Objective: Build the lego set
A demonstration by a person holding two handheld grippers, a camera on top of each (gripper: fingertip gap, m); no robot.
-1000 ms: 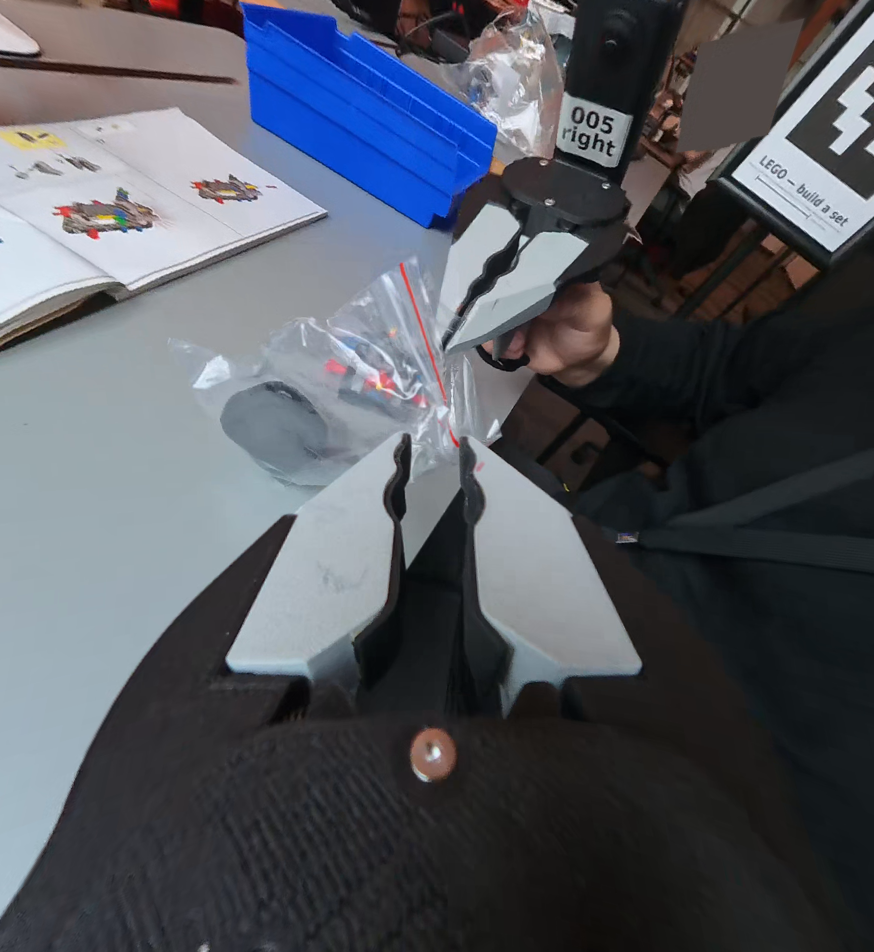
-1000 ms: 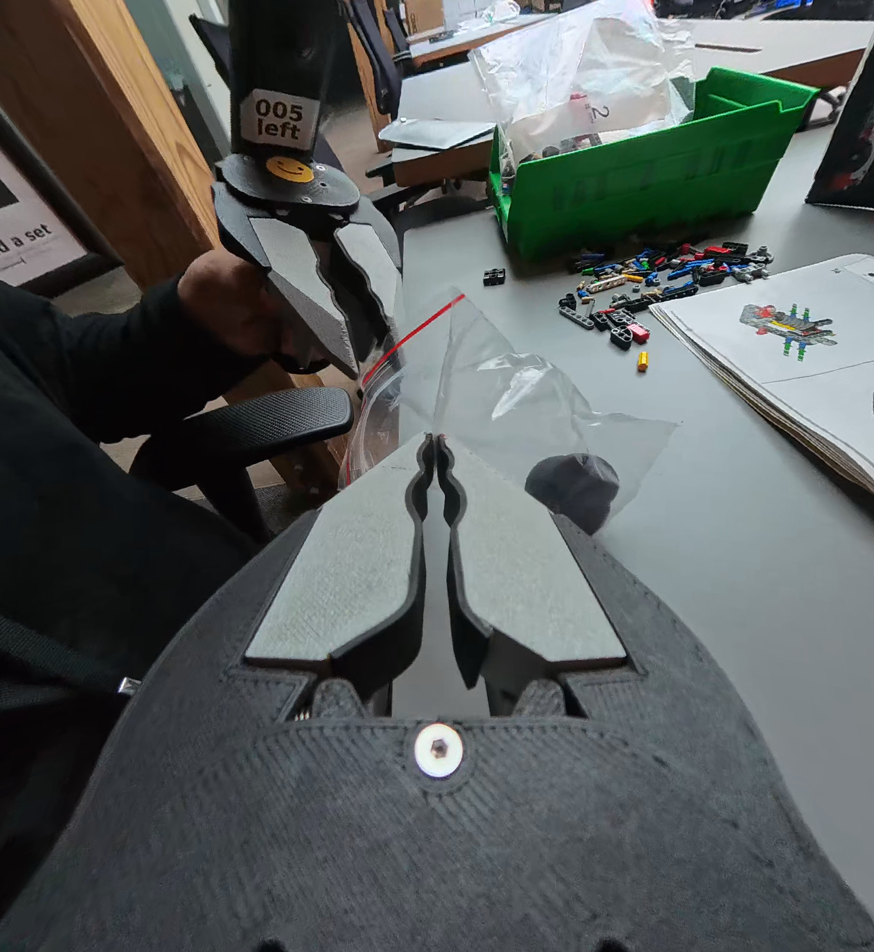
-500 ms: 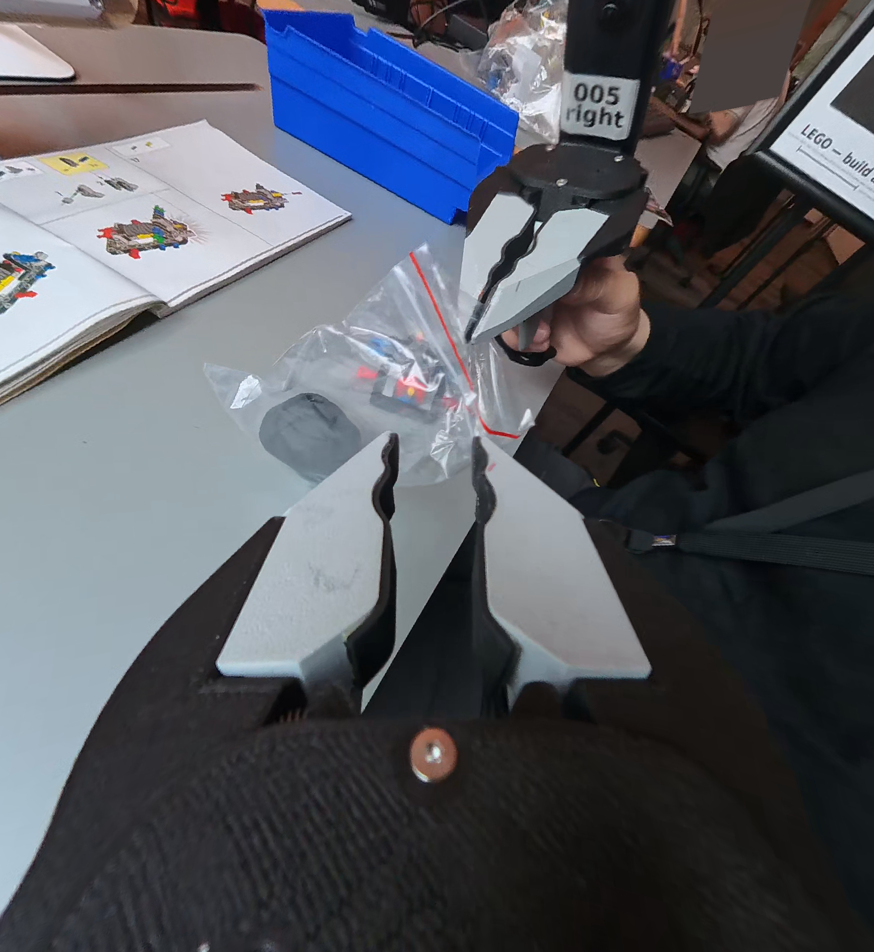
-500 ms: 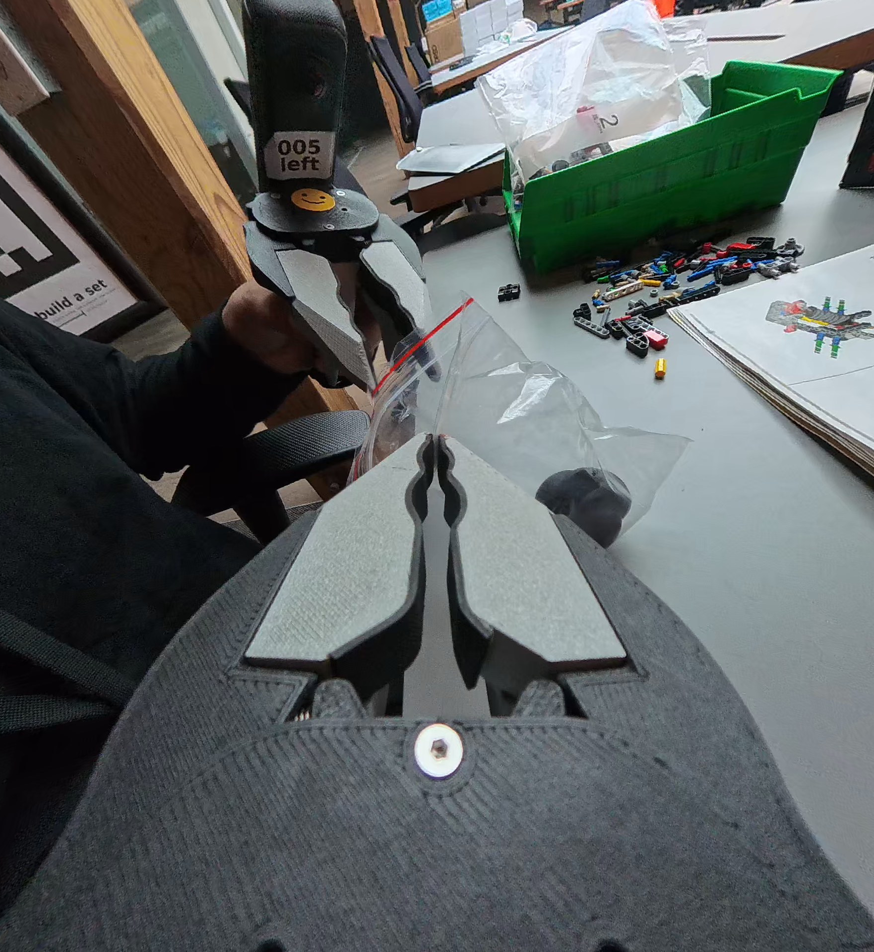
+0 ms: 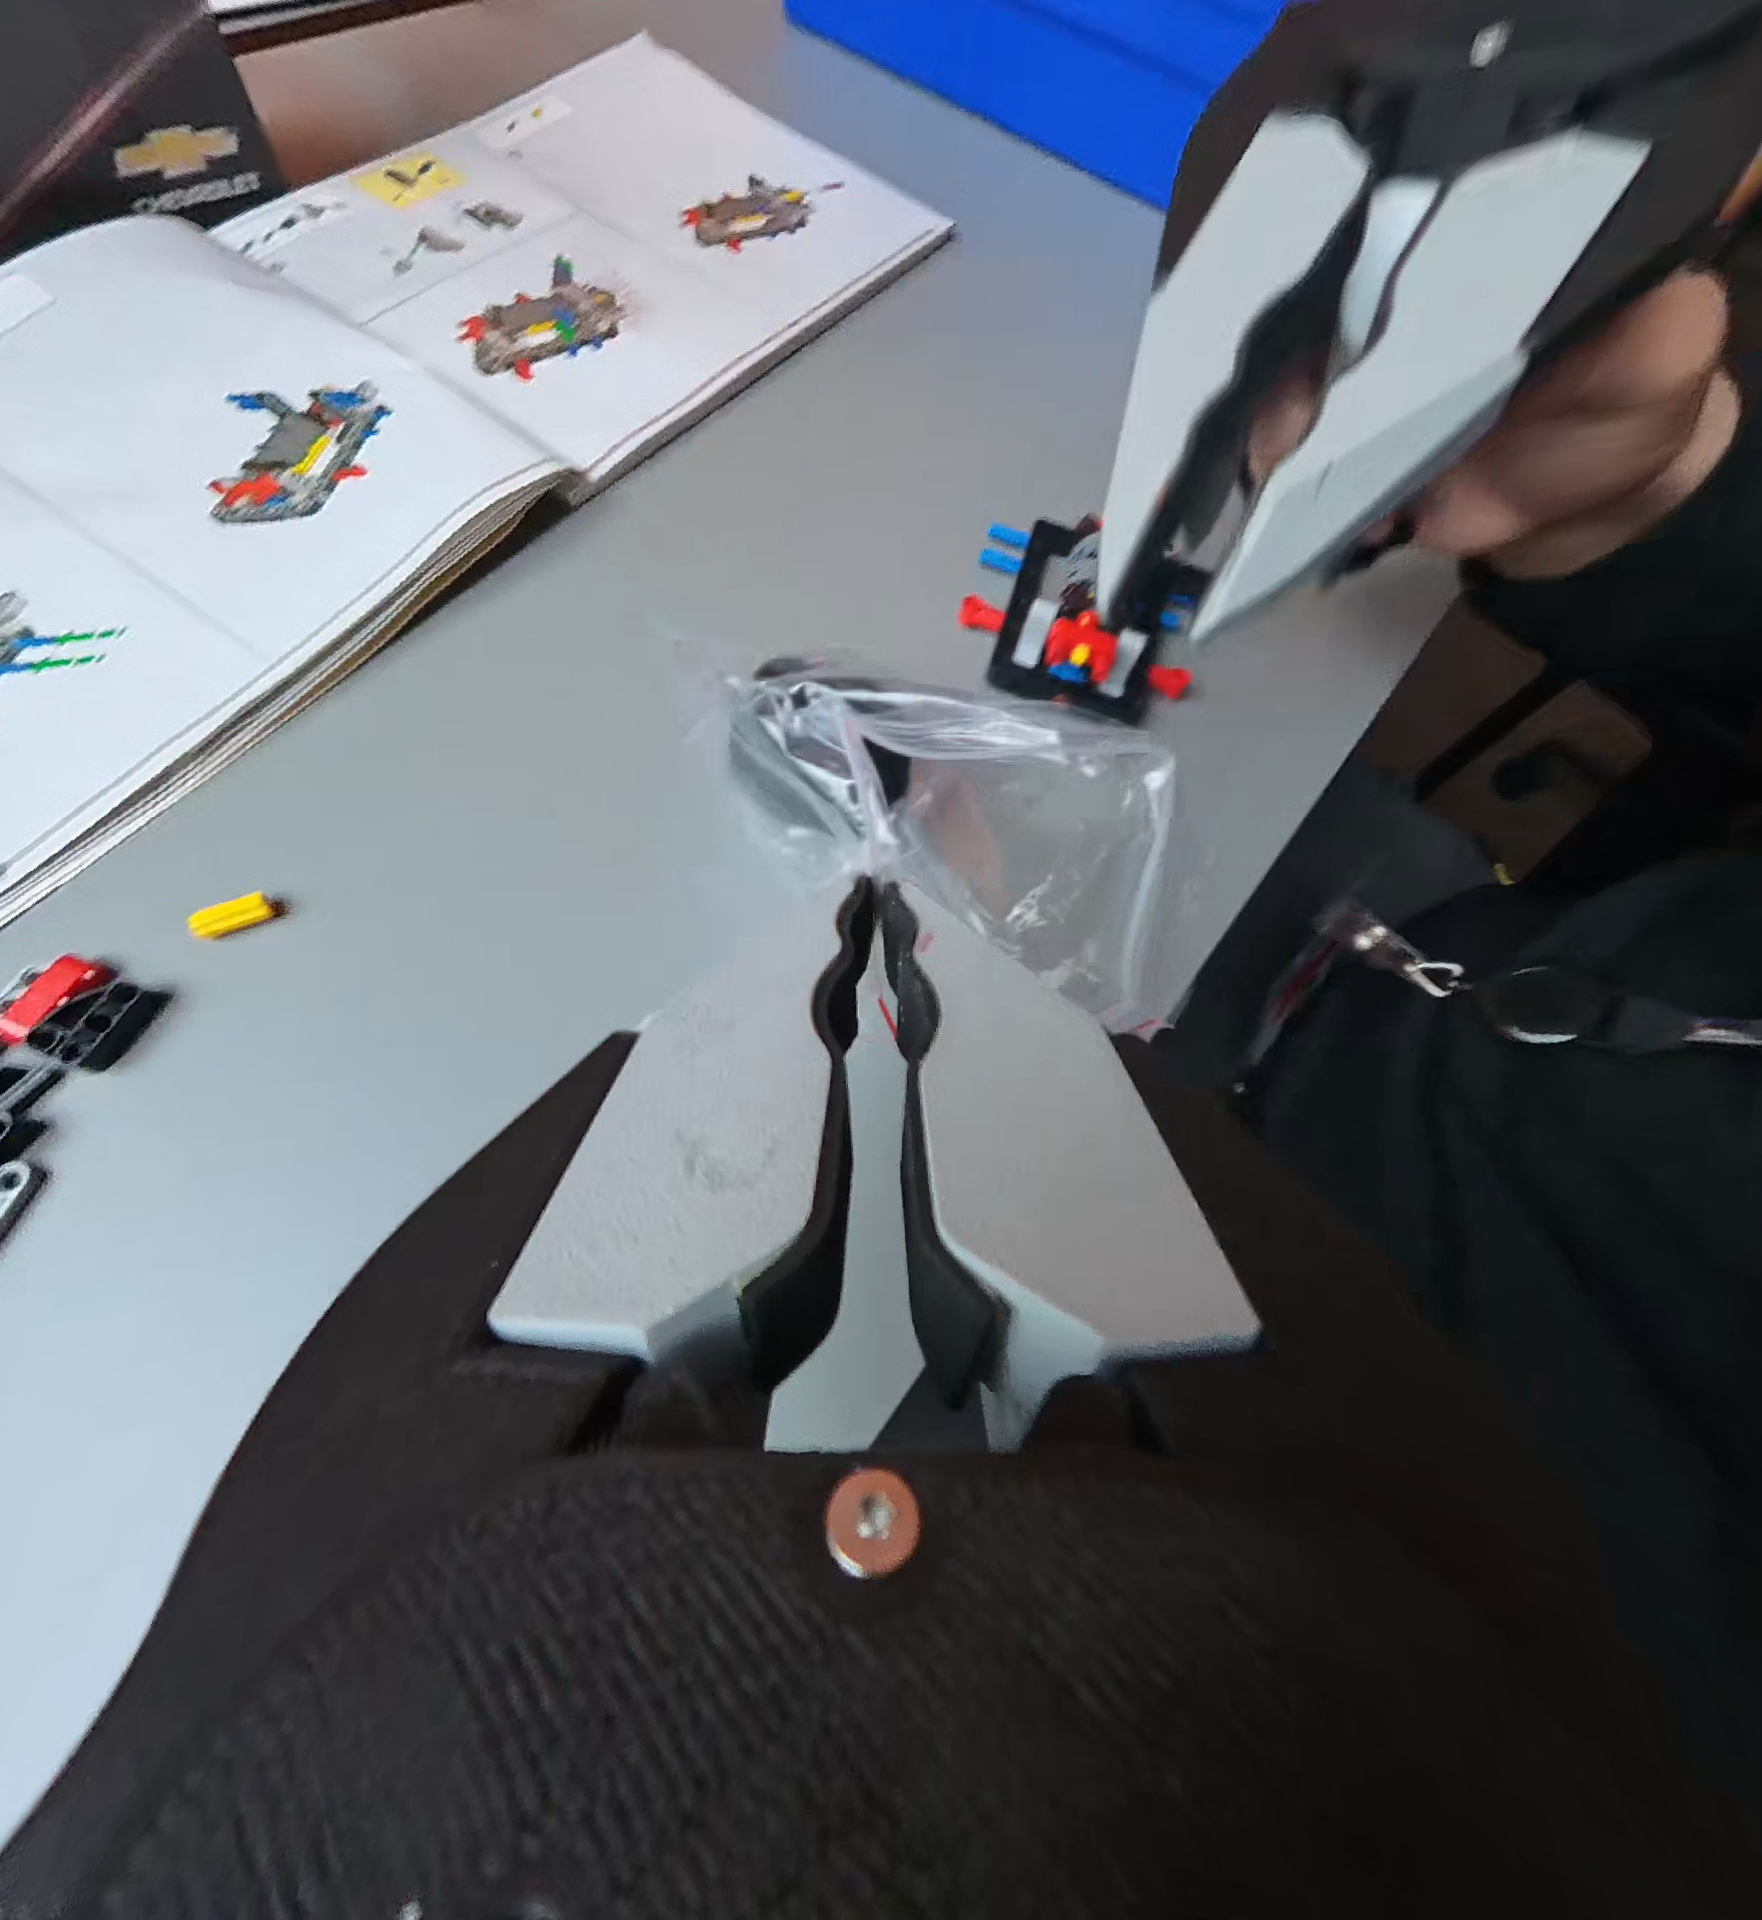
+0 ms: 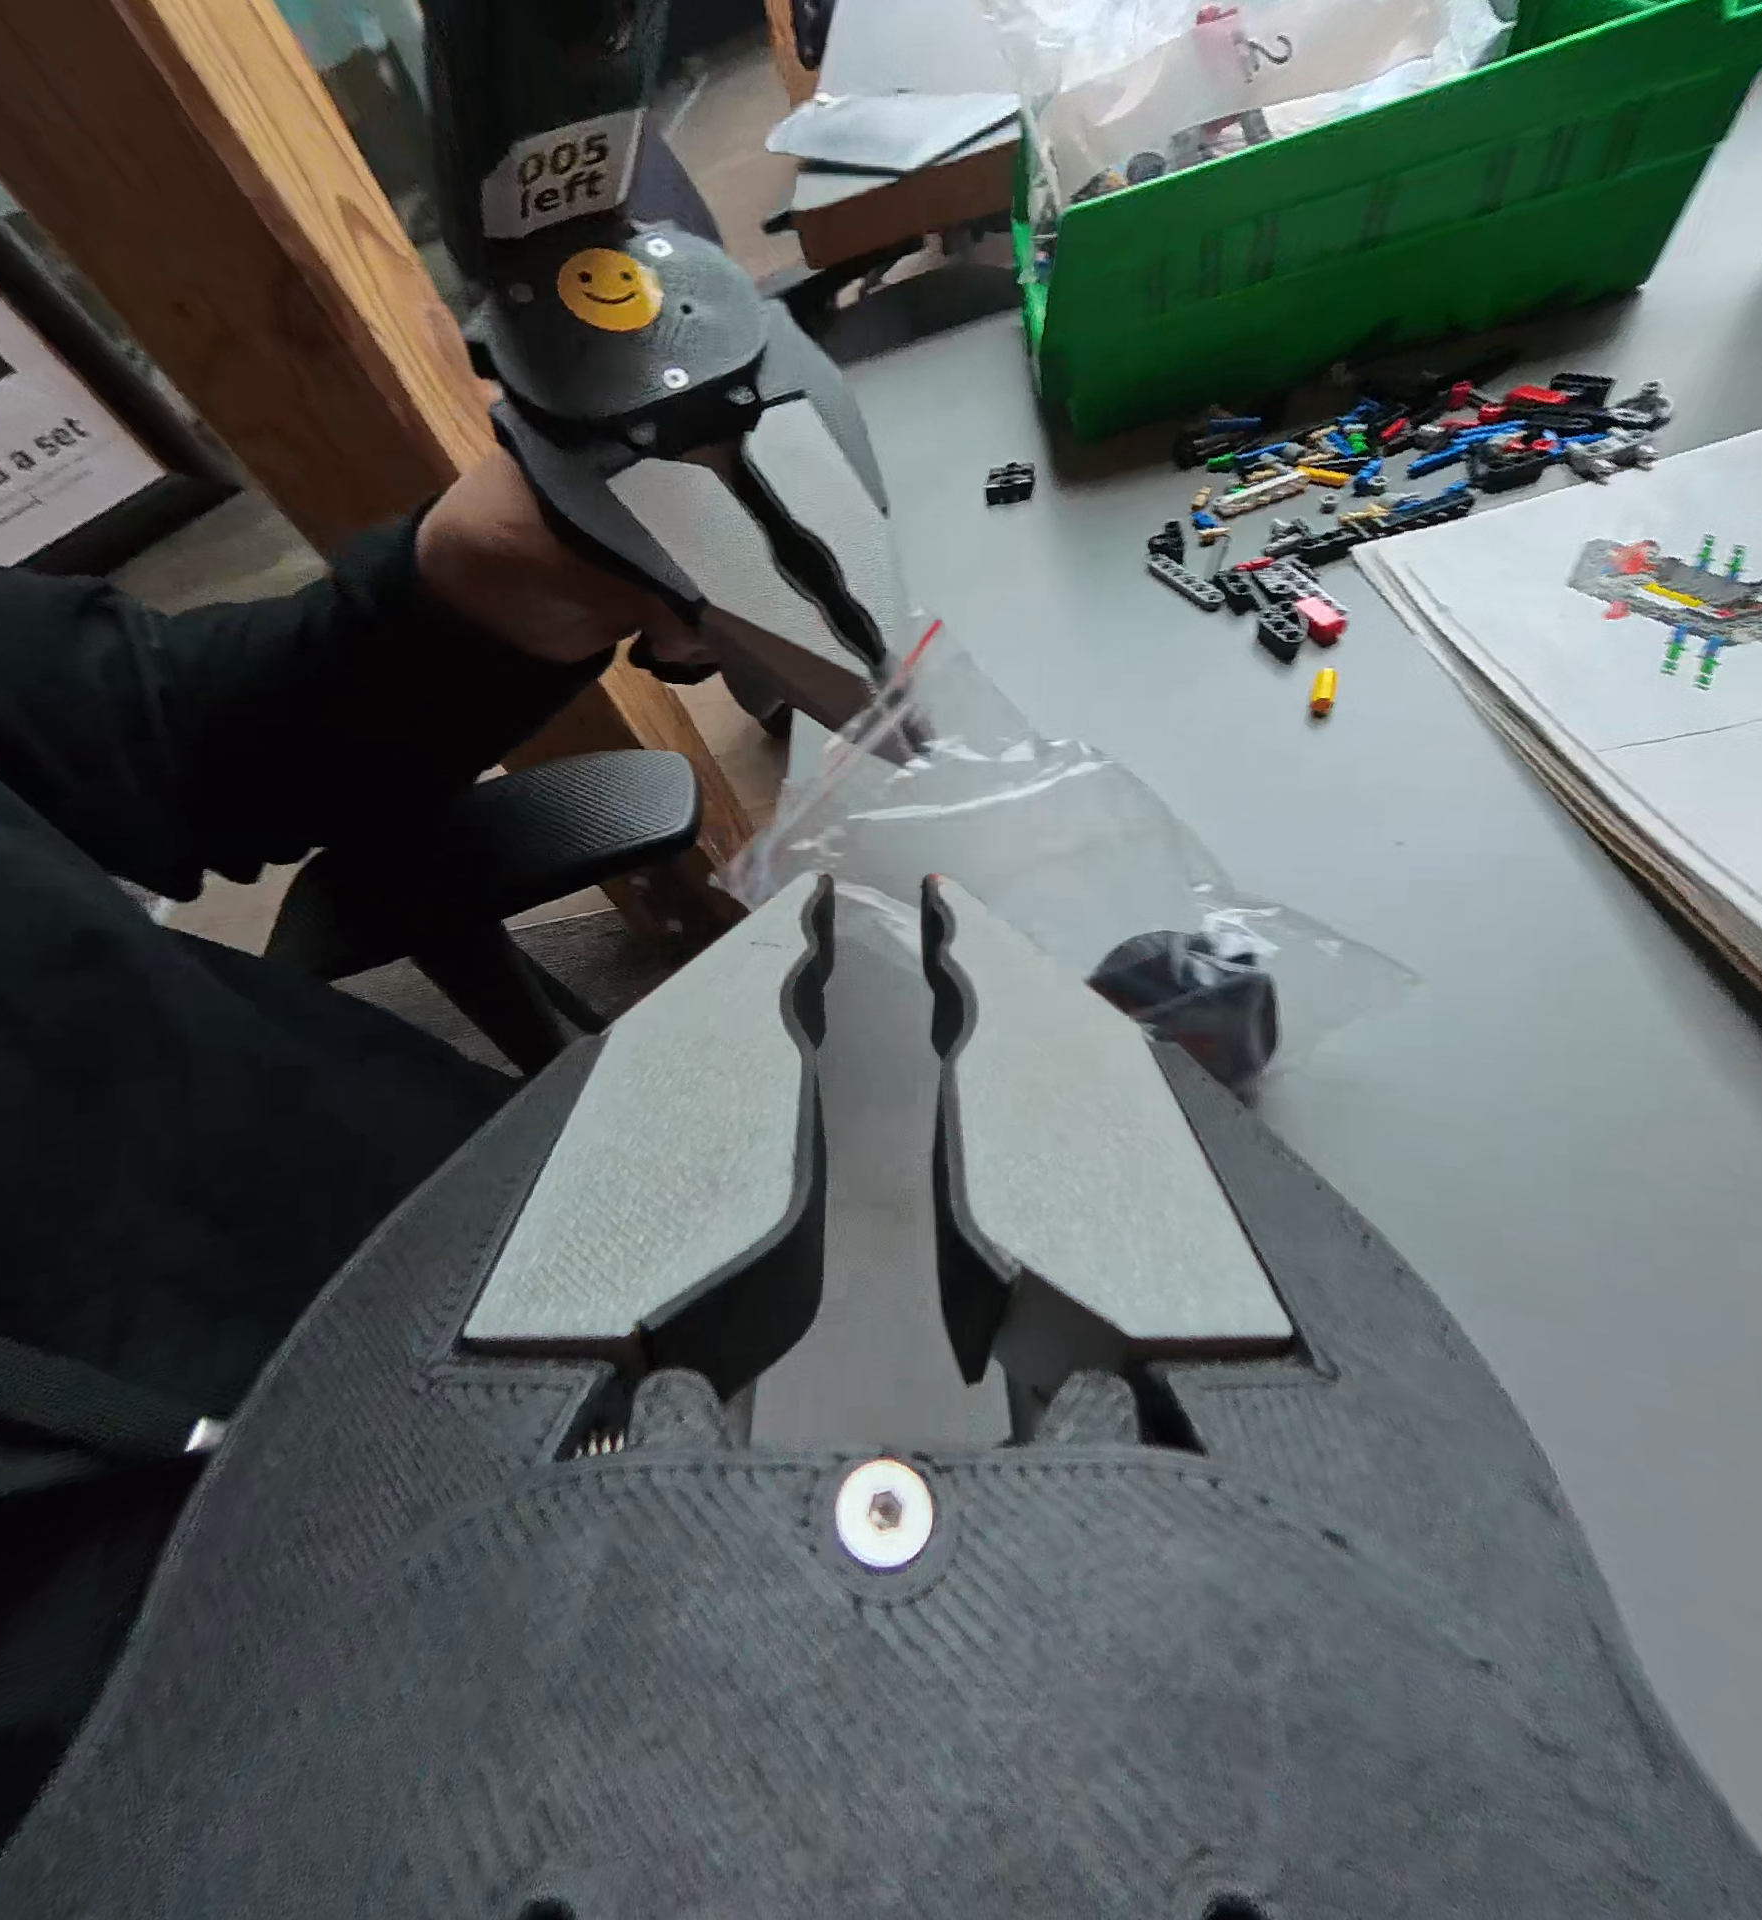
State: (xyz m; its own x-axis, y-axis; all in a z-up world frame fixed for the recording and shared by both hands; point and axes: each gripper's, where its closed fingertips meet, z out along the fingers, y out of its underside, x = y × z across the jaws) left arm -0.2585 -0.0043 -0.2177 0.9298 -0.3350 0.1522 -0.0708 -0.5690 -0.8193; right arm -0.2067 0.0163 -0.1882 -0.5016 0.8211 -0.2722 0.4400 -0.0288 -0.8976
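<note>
A clear plastic bag point(image 5: 1022, 831) with a red zip line lies on the grey table point(image 5: 441, 1091), with a black tyre point(image 5: 789, 743) inside it. My left gripper point(image 5: 877, 896) is shut on the bag's edge. A small black-framed lego assembly point(image 5: 1069, 639) with red and blue pins lies on the table beyond the bag. My right gripper point(image 5: 1168, 621) is open, its tips just above that assembly. In the right wrist view, my right gripper point(image 6: 877, 883) is open and empty over the bag point(image 6: 1012, 821); the left gripper point(image 6: 892, 681) pinches the bag's zip edge. The tyre point(image 6: 1194, 992) shows there too.
An open instruction booklet point(image 5: 337, 364) lies to the left, with a yellow pin point(image 5: 233, 914) and loose beams point(image 5: 25, 1039) in front of it. A blue bin point(image 5: 1012, 62) stands at the back. A green bin point(image 6: 1376, 218) and a pile of loose pieces point(image 6: 1396, 457) show in the right wrist view. The table edge is close by the bag. The gap from one gripper's tips to the other's is roughly 7 cm.
The right gripper has opened and let go of the bag. The left gripper has shut on the bag. The lego assembly is now out of the bag, on the table.
</note>
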